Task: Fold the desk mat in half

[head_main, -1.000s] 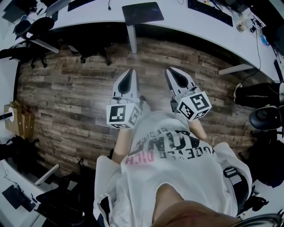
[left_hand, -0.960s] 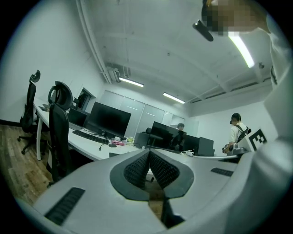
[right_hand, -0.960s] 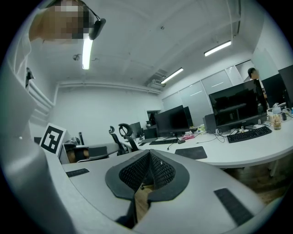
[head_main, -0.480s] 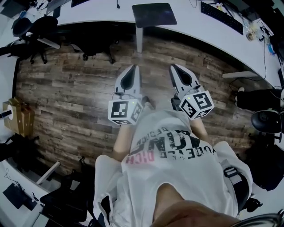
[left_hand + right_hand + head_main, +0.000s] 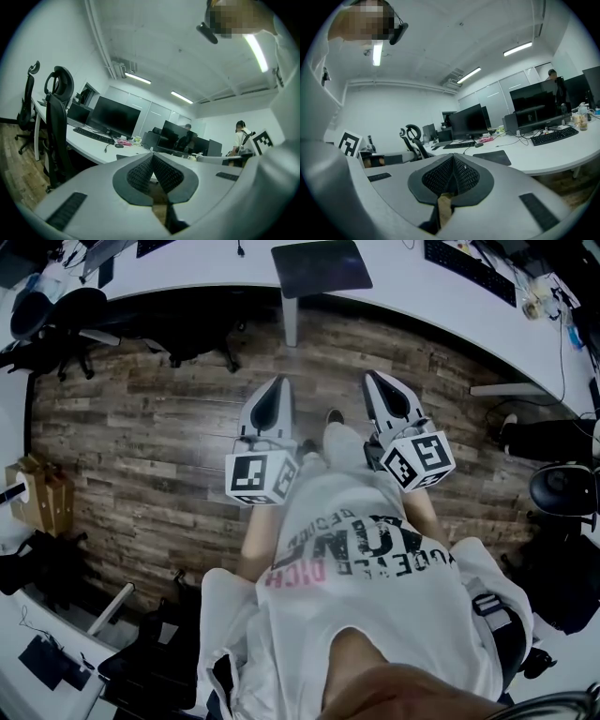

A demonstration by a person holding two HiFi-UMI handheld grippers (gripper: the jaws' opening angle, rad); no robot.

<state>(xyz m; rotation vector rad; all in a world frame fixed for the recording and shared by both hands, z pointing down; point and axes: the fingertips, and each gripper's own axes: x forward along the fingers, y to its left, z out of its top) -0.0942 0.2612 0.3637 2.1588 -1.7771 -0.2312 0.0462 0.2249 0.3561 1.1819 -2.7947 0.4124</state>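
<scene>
Pointing out over the floor, the grey left hand-held gripper [image 5: 278,382] has its jaws fully closed. In its own view [image 5: 151,158] the dark ribbed pads [image 5: 138,176] meet with nothing between them. The grey right hand-held gripper [image 5: 374,377] is just beside it and roughly parallel. It is likewise closed and empty, its pads pressed flat against each other in its own view [image 5: 452,158]. Each carries its black-and-white marker cube close to the person's white printed shirt [image 5: 375,596].

Neither hand-held gripper touches anything. Both hang above the brown wood-plank floor [image 5: 169,427], well short of the table.

The dark rectangular desk mat [image 5: 319,266] lies flat and unfolded at the near edge of the long curved white table [image 5: 206,273], ahead of the two hand-held grippers and roughly between their lines. From the right gripper view the mat [image 5: 493,157] sits in front of a black monitor [image 5: 468,122], with a black keyboard [image 5: 553,135] further along the table.

Brown cardboard boxes [image 5: 37,498] stand on the floor at the left; their contents cannot be made out.
</scene>
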